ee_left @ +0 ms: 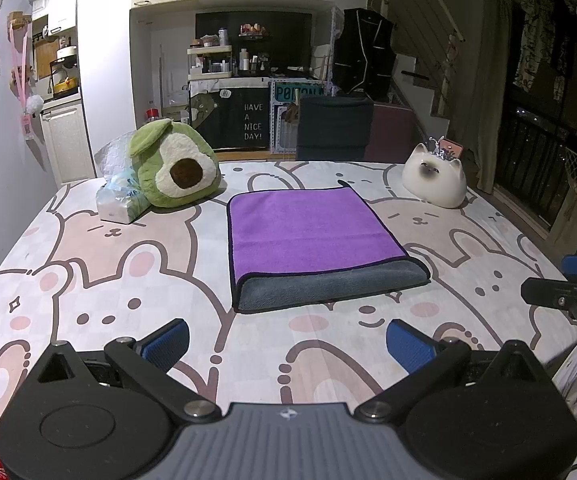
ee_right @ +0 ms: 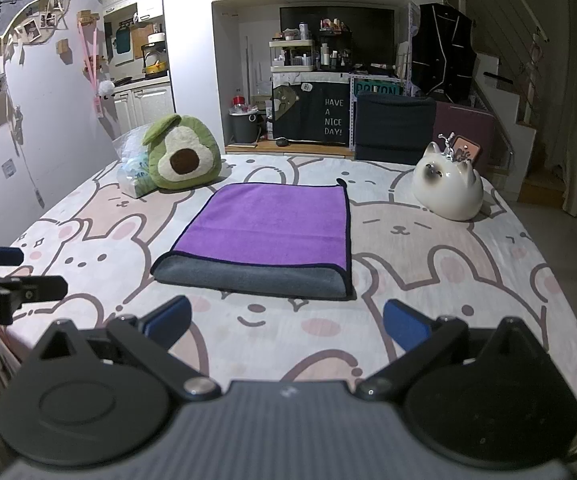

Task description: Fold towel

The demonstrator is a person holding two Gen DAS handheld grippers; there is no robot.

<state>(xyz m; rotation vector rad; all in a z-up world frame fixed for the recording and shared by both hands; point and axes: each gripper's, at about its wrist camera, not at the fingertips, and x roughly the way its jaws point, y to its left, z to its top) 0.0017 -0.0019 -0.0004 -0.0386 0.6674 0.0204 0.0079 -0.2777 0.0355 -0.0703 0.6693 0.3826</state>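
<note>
Dim room with shelves and stairs behind; bunny-print bed (ee_left: 128, 280) filling the foreground. Purple towel (ee_left: 312, 236) flat at bed centre, folded over, grey underside showing along near edge. Avocado plush (ee_left: 176, 168) toward far left corner, touching tissue pack (ee_left: 118, 200) on its left. Cat figurine (ee_left: 434, 180) near far right corner. Left claw (ee_left: 287, 344) wide, empty, above near edge, short of towel. Right claw (ee_right: 286, 324) likewise wide, holding nothing.

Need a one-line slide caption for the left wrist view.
Left tool open, short of the purple-and-grey towel already folded on the bunny-print cover.
</note>
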